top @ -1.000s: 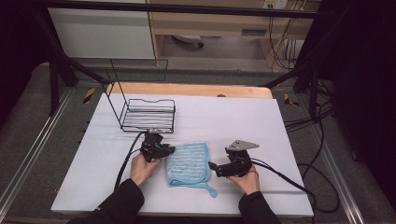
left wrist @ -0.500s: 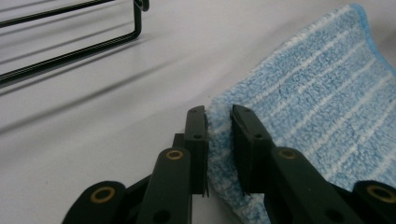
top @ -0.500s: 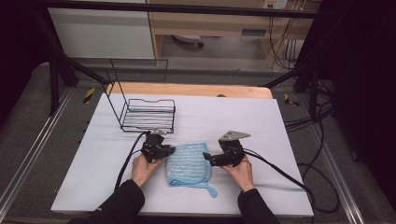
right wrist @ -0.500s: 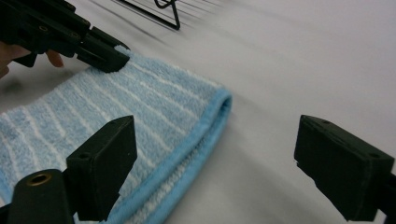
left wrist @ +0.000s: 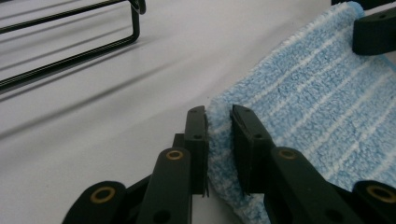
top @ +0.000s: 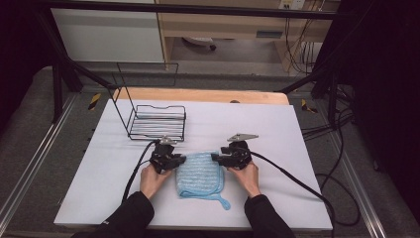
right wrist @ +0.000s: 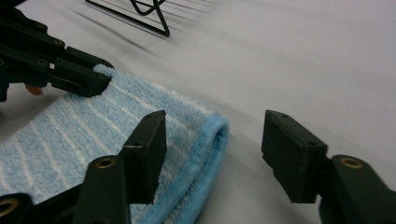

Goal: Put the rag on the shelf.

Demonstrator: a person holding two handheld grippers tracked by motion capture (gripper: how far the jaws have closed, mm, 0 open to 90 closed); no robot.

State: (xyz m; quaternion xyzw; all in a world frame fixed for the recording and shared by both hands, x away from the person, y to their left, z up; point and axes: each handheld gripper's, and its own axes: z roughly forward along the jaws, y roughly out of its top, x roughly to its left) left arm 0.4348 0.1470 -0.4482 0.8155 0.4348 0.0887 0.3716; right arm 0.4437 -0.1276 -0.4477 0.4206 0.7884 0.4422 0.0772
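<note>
Right hand-held gripper [right wrist: 212, 154]: I've moved it to the cloth's [top: 200, 173] corner, jaws closing, not yet gripping | left hand-held gripper [left wrist: 219, 140] clamps opposite corner | lift comes next.

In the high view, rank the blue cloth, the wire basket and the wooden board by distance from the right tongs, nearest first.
1. Blue cloth: at the right tongs, just to their left.
2. Wire basket: farther, up and to the left.
3. Wooden board: farthest, along the table's far edge.
</note>
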